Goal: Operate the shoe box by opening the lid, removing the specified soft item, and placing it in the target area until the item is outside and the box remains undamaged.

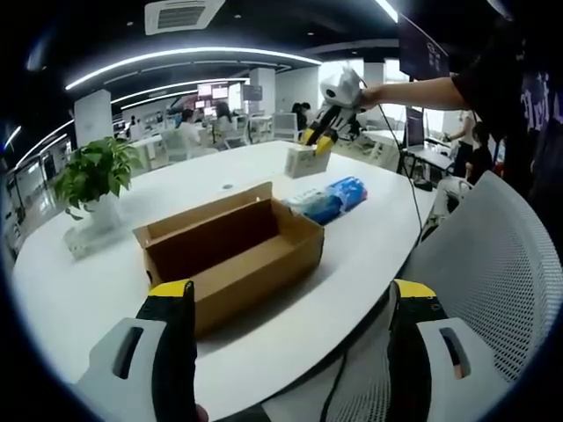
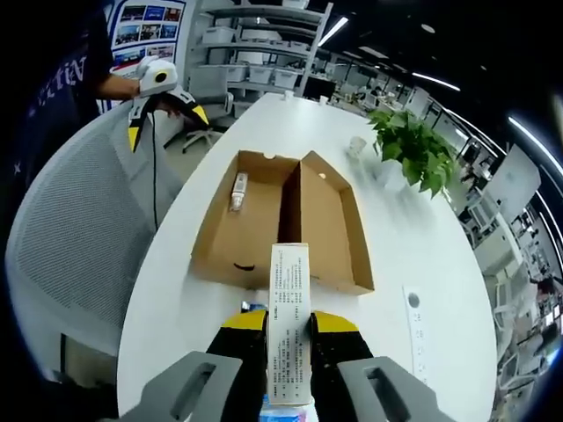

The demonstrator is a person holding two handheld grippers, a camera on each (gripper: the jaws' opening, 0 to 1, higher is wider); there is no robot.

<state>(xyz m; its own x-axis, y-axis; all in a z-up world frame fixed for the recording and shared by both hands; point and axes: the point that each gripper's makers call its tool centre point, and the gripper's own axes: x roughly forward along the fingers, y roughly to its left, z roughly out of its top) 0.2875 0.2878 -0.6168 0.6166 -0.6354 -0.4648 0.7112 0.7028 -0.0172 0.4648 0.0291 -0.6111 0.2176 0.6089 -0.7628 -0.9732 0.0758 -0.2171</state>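
— Cardboard first: where does the brown corrugated shoe box stand?

— On the white oval table, lid already swung open and lying flat beside the tray. In the right gripper view a small white tube-like item lies inside, near the far wall of the left half. In the left gripper view the same box sits just beyond the jaw tips.

— And the right gripper?

— Its yellow-tipped jaws are closed on a tall, narrow white printed carton, held upright above the table, on the near side of the box and outside it. The left gripper view shows that gripper raised over the far part of the table with the carton in its tips, and a blue and white plastic packet lying on the table below, just beside the box.

— The left gripper?

— Jaws spread wide, nothing between them, hovering at the near table edge. The right gripper view shows it in a person's hand above a white mesh chair back.

— Anything else?

— A green potted plant in a white pot stands on the table, well apart from the box.
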